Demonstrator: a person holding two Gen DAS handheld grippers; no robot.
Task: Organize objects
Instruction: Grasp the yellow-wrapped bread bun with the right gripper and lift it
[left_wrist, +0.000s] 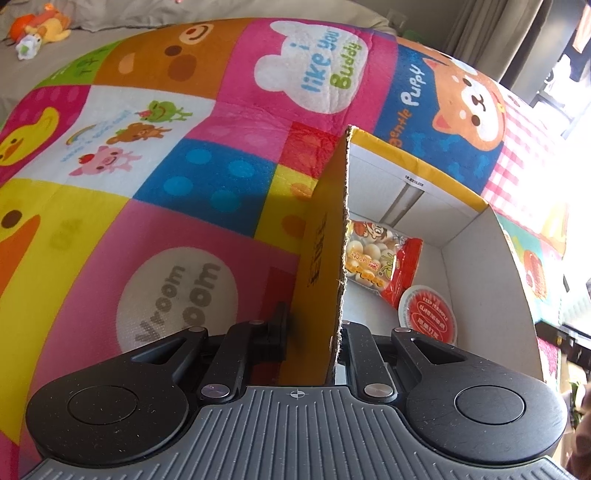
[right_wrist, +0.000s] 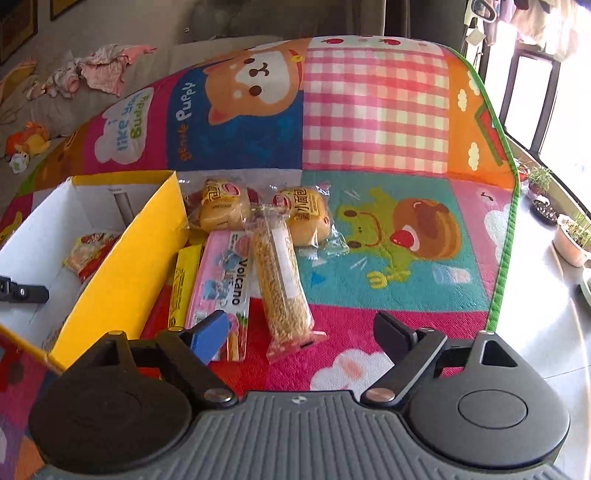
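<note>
I had the left gripper clamped on the near wall of the yellow box, one finger outside the cardboard and one inside, which steadied the box at the centre-right of the left wrist view. Inside it lay a red snack bag and a round red-labelled lid against the white floor. The right gripper stood open and empty at the lower centre of its view, its jaws on either side of the near end of the long grain bar. That bar lay partly across the pink Volcano packet, with a yellow stick pack just beside the box wall and two wrapped buns behind, all on the play mat. I judged three risks. First, the clear wrapper on the bar looked slick, so a grip on the tail seam alone could have slipped. Second, a low closure could have caught the pink packet beneath and dragged both. Third, the thin wall under the left fingers could have buckled or tipped if the right hand knocked the box in transit.
</note>
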